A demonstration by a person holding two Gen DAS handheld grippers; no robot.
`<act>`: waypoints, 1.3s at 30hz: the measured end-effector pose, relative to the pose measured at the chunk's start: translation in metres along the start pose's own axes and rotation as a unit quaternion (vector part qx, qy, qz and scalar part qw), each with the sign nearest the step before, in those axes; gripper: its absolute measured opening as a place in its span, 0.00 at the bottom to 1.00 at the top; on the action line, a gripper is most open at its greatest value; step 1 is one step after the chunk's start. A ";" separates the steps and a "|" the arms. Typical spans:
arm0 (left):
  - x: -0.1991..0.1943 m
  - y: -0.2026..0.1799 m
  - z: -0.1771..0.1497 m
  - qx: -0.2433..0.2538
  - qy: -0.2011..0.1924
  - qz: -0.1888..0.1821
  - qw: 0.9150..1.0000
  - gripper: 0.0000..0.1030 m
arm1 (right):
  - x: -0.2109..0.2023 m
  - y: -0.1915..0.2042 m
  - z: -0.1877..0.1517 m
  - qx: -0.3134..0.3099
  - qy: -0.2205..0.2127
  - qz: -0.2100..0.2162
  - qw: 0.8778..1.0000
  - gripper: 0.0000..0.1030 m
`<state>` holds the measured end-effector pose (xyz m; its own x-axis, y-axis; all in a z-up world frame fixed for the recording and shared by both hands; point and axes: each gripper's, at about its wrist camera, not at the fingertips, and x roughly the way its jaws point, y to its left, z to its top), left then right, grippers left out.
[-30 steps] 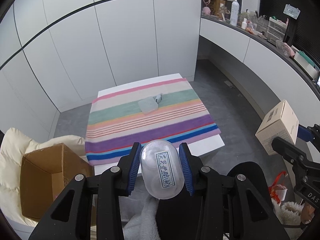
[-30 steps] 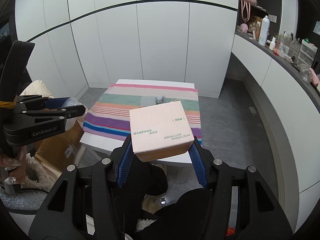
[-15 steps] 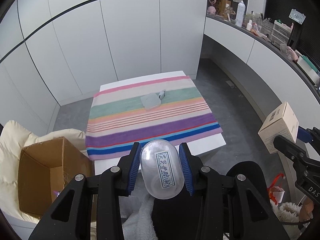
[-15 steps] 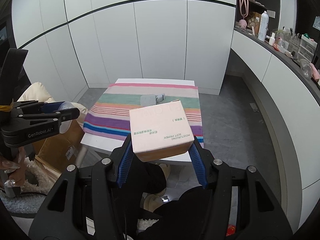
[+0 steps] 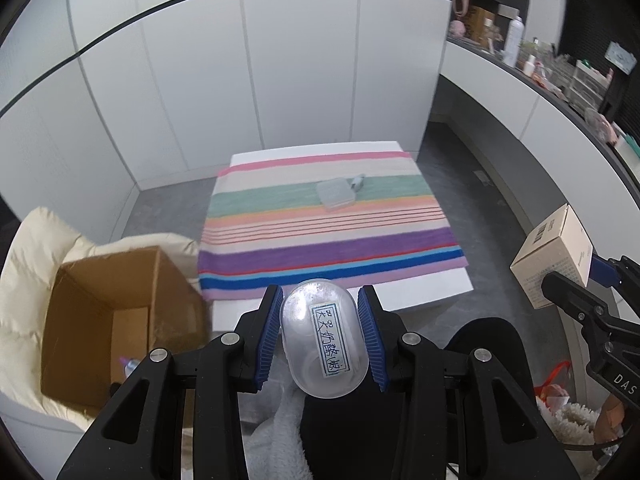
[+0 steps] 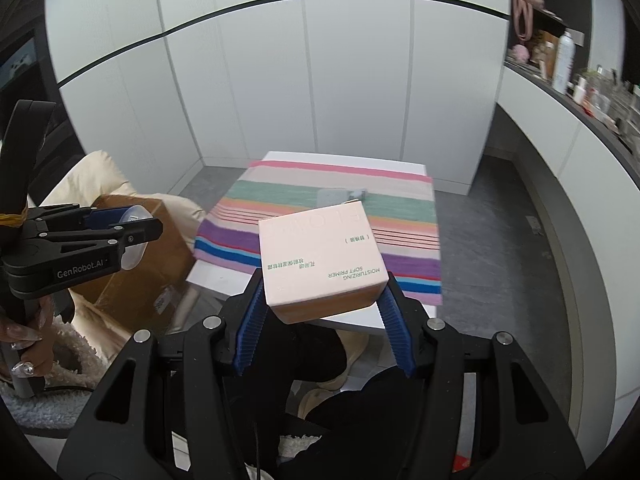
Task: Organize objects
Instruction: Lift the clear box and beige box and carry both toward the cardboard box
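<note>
- Left wrist view is showing me the clear plastic capsule (image 5: pixel 324 340), its handwritten label facing up; the left gripper (image 5: pixel 320 336) is pinching it across its narrow sides with both blue pads pressing, in the air short of the near edge of the low table (image 5: pixel 424 296).
- I am carrying it high, I judge, so it clears the table edge on the way to a spot.
- Right wrist view is giving me the pink primer box (image 6: pixel 320 256), which the right gripper (image 6: pixel 320 320) is clamping by its lower edges, print side up, above the near corner of the striped cloth (image 6: pixel 404 256).
- On that cloth a small translucent case (image 5: pixel 336 195) is lying near the far side with a little object just beside it; it is too small for me to identify.
- An open cardboard box (image 5: pixel 108 320) is sitting on a cream quilt (image 5: pixel 24 264) left of the table, probably the source or the bin.
</note>
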<state>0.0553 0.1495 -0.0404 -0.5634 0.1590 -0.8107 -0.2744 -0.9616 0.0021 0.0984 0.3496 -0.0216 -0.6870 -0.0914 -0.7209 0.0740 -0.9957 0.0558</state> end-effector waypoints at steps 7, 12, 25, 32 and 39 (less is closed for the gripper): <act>-0.009 0.055 -0.021 -0.052 0.001 0.038 0.998 0.39 | 0.021 0.047 0.011 -0.045 0.006 0.042 0.998 0.55; -0.013 0.097 -0.039 -0.092 0.006 0.064 0.994 0.39 | 0.040 0.089 0.016 -0.083 0.020 0.081 0.993 0.55; -0.014 0.189 -0.088 -0.186 0.037 0.110 0.976 0.39 | 0.086 0.195 0.012 -0.173 0.064 0.167 0.968 0.55; -0.008 0.210 -0.092 -0.198 0.044 0.112 0.973 0.39 | 0.103 0.227 0.014 -0.203 0.075 0.179 0.960 0.55; -0.003 0.243 -0.080 -0.208 0.024 0.140 0.968 0.39 | 0.122 0.257 0.030 -0.226 0.068 0.172 0.956 0.55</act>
<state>0.0525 -0.1020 -0.0842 -0.5312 -0.1217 -0.8384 0.2275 -0.9738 -0.0027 0.0119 0.0820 -0.0747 -0.4681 -0.3793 -0.7981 0.6055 -0.7955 0.0230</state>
